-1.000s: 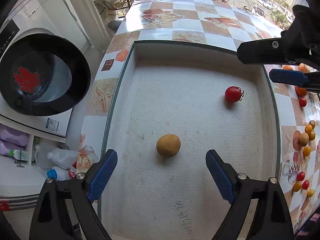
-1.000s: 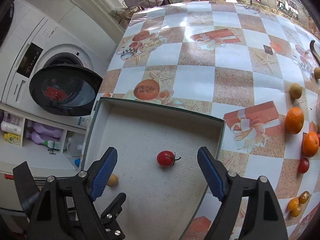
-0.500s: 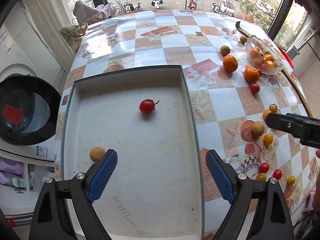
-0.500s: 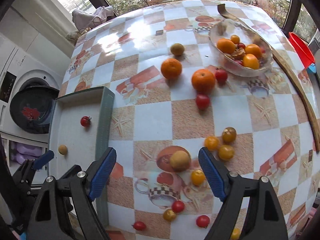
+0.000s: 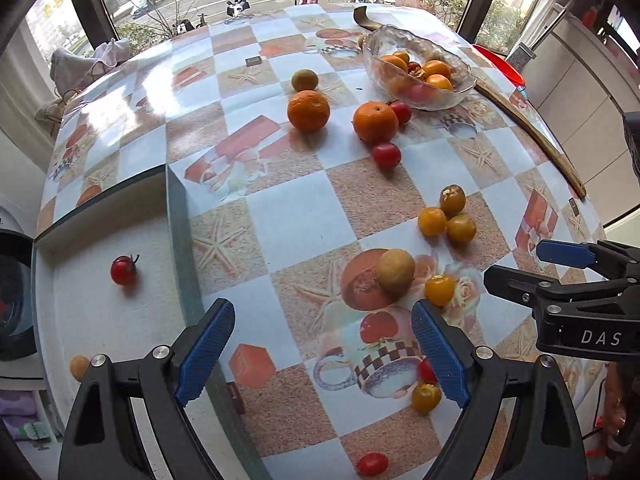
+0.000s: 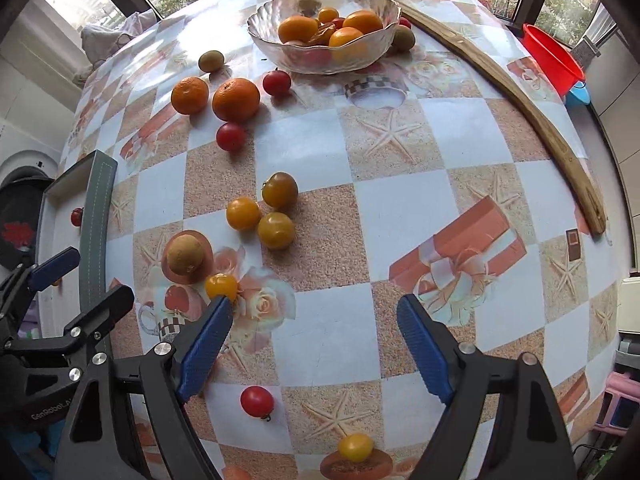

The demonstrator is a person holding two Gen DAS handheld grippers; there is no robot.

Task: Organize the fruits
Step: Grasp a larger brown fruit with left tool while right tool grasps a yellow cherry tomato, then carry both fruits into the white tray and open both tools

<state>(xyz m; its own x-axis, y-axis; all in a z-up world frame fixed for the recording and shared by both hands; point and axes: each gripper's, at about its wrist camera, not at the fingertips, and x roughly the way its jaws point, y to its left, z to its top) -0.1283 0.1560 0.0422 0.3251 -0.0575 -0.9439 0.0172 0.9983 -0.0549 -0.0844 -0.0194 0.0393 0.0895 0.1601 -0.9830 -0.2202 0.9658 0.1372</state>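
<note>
Fruits lie scattered over the checkered table point(image 6: 400, 208), and I read them from left to right. At the far left the tray point(image 5: 178, 240) already holds a red cherry tomato point(image 5: 123, 270) and a small tan fruit point(image 5: 79, 367) near its edge. My left gripper point(image 5: 322, 354) hangs over the table just right of the tray wall, jaws spread wide and holding nothing. Just beyond it sit a brownish round fruit point(image 5: 395, 271) and a yellow tomato point(image 5: 439, 290), almost touching. Farther off are a cluster of three yellow tomatoes point(image 6: 260, 212), two oranges point(image 6: 236, 99) with red tomatoes beside them, and at the far right a glass bowl point(image 6: 324, 28) full of citrus. My right gripper point(image 6: 314, 350) is also wide open and empty, with the yellow tomato right at its left fingertip.

I judge the small tomatoes light, smooth and thin-skinned: they should roll away if nudged and split if squeezed hard. I would close gently across the widest part, pads level with the middle. The oranges look firmer and heavier, needing nearly the full opening.
</note>
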